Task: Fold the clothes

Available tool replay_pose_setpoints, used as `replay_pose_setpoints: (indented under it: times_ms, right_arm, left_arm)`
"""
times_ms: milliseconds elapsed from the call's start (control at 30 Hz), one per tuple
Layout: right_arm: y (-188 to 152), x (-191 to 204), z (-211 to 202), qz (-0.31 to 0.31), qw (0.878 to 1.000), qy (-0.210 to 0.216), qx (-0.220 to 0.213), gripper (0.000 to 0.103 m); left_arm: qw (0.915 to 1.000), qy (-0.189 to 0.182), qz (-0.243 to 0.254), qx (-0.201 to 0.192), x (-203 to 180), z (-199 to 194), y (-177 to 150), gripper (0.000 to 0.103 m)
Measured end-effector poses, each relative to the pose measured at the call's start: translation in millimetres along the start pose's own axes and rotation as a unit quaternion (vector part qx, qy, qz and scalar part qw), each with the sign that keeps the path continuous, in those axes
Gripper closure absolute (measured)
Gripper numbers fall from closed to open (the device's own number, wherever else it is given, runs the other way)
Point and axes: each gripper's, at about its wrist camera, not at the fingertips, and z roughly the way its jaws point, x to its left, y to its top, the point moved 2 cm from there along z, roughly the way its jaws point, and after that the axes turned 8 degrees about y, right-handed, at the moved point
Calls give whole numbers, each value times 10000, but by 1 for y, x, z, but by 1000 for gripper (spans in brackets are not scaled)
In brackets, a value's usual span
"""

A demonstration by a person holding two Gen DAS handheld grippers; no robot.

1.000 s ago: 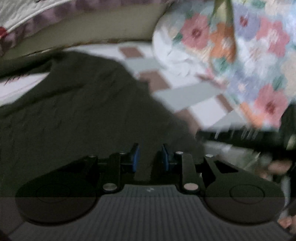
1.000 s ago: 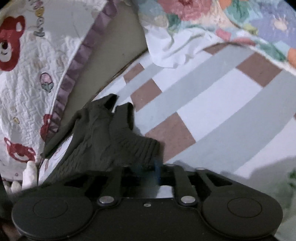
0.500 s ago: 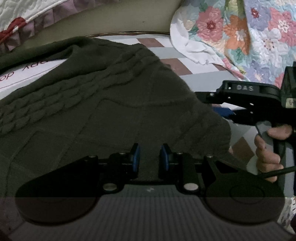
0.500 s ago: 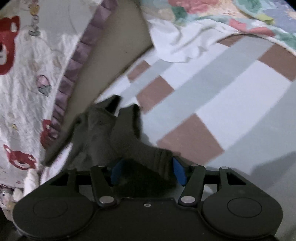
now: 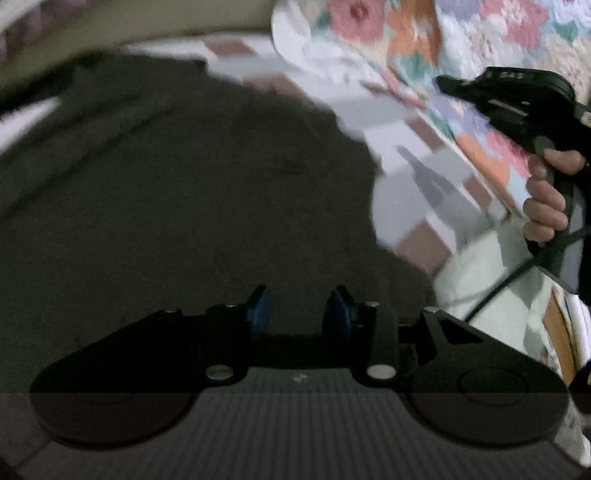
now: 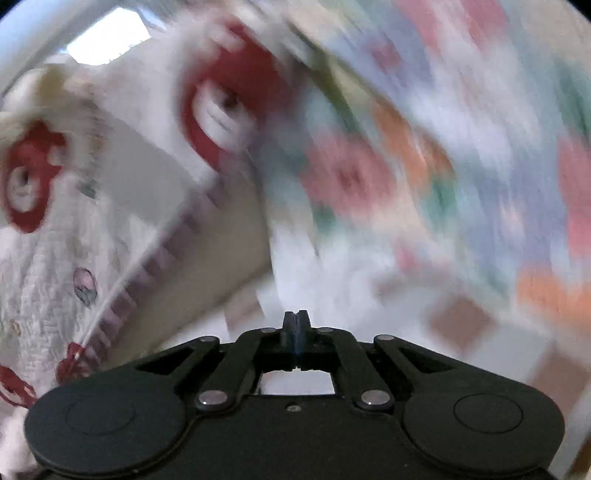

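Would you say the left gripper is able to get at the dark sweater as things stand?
Probably yes: the left gripper sits right over the dark sweater, jaws apart, with nothing between them.

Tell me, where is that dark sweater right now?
In the left wrist view the dark sweater lies spread over the checked bedsheet, filling the left and middle just ahead of the left gripper; the floral quilt lies beyond, upper right.

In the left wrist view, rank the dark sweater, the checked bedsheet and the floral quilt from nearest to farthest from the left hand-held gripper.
1. Dark sweater: directly ahead of the left hand-held gripper.
2. Checked bedsheet: right of the sweater.
3. Floral quilt: upper right, at the back.
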Motion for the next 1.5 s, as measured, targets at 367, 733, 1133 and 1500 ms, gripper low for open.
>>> replay_pose_setpoints:
  times_ms: [367, 733, 1133, 1500]
  right_arm:
    - [-54, -20, 3, 1155, 9661, 260, 2294, 49]
    - [-89, 0, -4, 1109, 9393, 284, 3235, 39]
    - [-103, 40, -12, -326, 9374, 52, 3466, 95]
    - [-76, 57, -42, -1106, 9468, -566, 2967, 79]
  left_arm:
    - [9938, -786, -672, 420, 10, 6, -11, 62]
    - [9931, -672, -904, 332, 25, -14, -19, 61]
    - [9909, -1040, -583, 627, 10, -27, -16, 65]
    - [9904, -1080, -507, 705, 28, -42, -2, 61]
